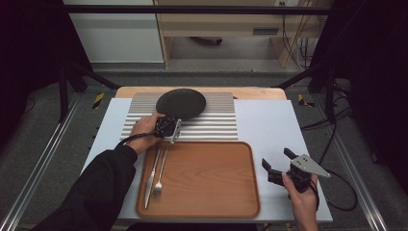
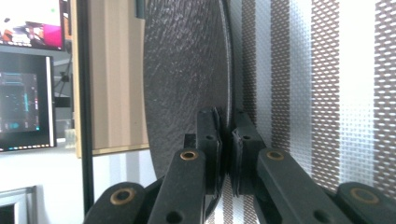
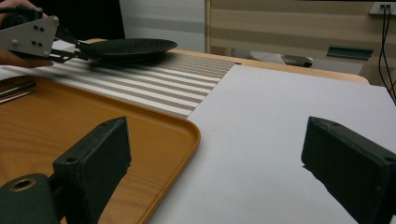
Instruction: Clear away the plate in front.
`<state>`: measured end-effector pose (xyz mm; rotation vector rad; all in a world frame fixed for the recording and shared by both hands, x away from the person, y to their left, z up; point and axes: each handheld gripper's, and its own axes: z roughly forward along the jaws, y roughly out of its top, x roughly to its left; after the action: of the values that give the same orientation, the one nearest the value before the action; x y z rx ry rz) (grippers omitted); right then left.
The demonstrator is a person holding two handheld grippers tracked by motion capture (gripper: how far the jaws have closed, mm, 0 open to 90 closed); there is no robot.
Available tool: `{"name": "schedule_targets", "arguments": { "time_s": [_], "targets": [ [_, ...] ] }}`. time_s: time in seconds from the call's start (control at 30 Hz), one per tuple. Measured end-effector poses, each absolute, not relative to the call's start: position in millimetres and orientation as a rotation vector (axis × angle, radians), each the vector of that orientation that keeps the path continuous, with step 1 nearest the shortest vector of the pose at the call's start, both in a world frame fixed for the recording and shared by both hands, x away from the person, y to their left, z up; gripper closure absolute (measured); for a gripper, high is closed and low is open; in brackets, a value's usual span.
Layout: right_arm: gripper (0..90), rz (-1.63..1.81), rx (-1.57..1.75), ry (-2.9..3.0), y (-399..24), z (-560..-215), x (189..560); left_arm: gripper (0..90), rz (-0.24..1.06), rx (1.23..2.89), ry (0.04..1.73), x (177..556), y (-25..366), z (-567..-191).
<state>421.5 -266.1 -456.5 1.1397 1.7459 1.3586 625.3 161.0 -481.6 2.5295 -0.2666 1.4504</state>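
On the striped mat, left gripper [image 1: 174,126] clamps the black plate [image 1: 181,103] at its 7 o'clock rim.
High view: plate lies flat at 12 o'clock of the tray [image 1: 202,178]. Left gripper view: jaws pinch the rim edge-on. Right gripper view: right gripper [image 3: 224,172] gapes wide, holding nothing.

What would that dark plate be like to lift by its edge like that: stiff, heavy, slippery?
The plate looks rigid, so it should probably lift flat without sagging. The left gripper pinches just its rim, so the far side may droop or twist. Its rough, matte surface probably helps the fingers hold without slipping.
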Motion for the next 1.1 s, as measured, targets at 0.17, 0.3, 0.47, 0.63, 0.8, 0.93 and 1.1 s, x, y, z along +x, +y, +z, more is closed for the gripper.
{"name": "schedule_targets", "arguments": {
  "time_s": [0.17,0.3,0.47,0.63,0.8,0.93,1.1],
  "targets": [
    [8.2,1.355,1.142,1.746,-267.2,-456.9,421.8,85.9,1.476,2.524,-0.262,624.0,157.9,-481.0],
    [8.2,1.353,1.14,1.745,-267.4,-456.9,421.8,87.0,1.504,2.525,-0.284,622.2,154.5,-482.2],
    [8.2,1.356,1.146,1.741,-268.4,-456.7,421.4,87.2,1.536,2.534,-0.304,620.0,150.3,-483.5],
    [8.2,1.356,1.146,1.738,-269.1,-456.7,421.5,87.3,1.529,2.537,-0.318,616.5,148.3,-482.5],
    [8.2,1.355,1.144,1.739,-268.8,-456.7,421.6,87.3,1.539,2.524,-0.336,613.0,148.3,-481.1],
    [8.1,1.357,1.145,1.735,-269.6,-456.2,420.9,87.3,1.549,2.486,-0.347,606.3,149.6,-475.8],
    [8.1,1.357,1.149,1.731,-269.9,-455.9,420.5,87.3,1.562,2.44,-0.395,592.3,150.9,-466.2]
  ]
}}
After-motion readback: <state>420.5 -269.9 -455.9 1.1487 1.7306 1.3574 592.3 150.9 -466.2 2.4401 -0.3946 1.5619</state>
